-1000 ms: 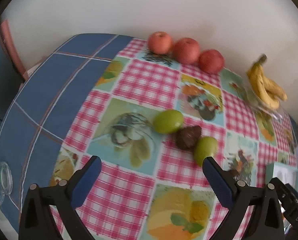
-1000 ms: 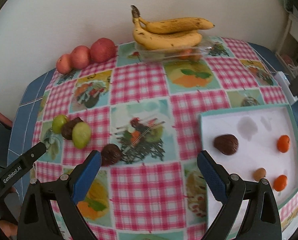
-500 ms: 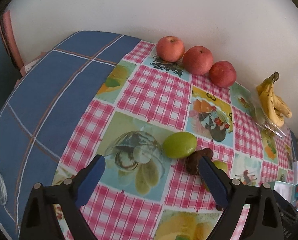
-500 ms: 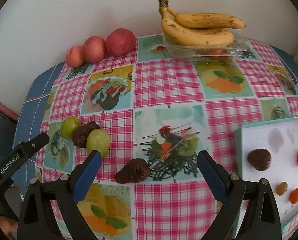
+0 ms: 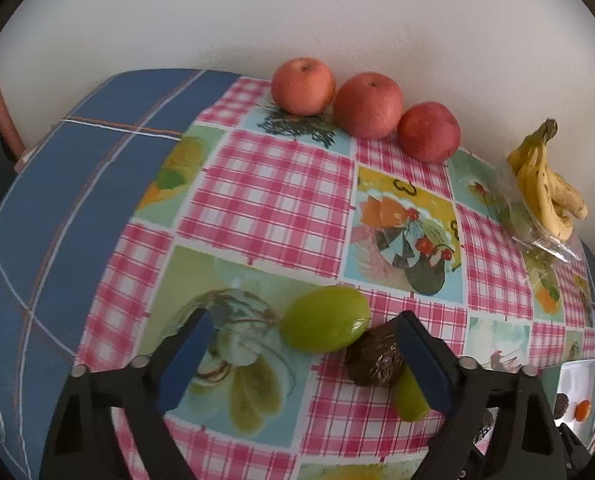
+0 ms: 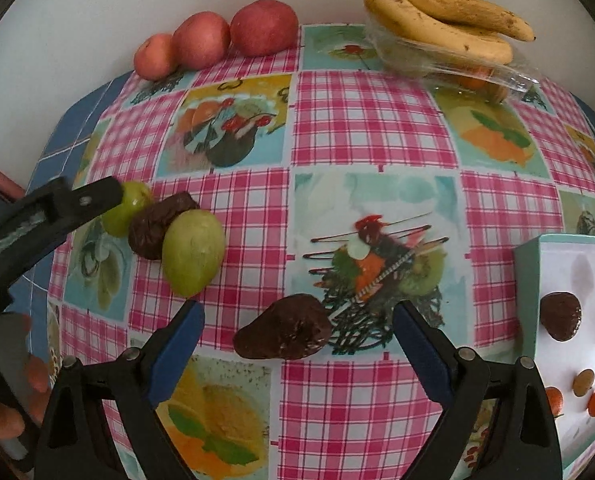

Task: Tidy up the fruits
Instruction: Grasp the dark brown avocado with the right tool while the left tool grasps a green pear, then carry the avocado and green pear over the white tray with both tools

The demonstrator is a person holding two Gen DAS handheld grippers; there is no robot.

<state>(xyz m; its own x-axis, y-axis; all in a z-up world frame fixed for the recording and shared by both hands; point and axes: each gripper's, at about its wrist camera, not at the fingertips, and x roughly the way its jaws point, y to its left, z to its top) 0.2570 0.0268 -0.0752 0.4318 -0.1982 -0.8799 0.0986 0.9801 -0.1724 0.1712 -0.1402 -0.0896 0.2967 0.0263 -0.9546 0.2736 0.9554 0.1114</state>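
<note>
Blue-padded grippers closing in on fruit, both with jaws apart

Since a second ago both have dropped nearer the counter, jaws just narrowing: the left gripper straddles the green fruit at lower centre, the right gripper frames the dark brown fruit low in its frame; neither is clamped yet, so two pickups look imminent, likely for the tray at right

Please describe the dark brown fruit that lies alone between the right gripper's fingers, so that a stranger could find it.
Start at the white tray on the checked tablecloth. Go left past the printed picture to the lone dark brown wrinkled fruit. Unlike the brown fruit wedged between two green fruits, it touches nothing.
</note>
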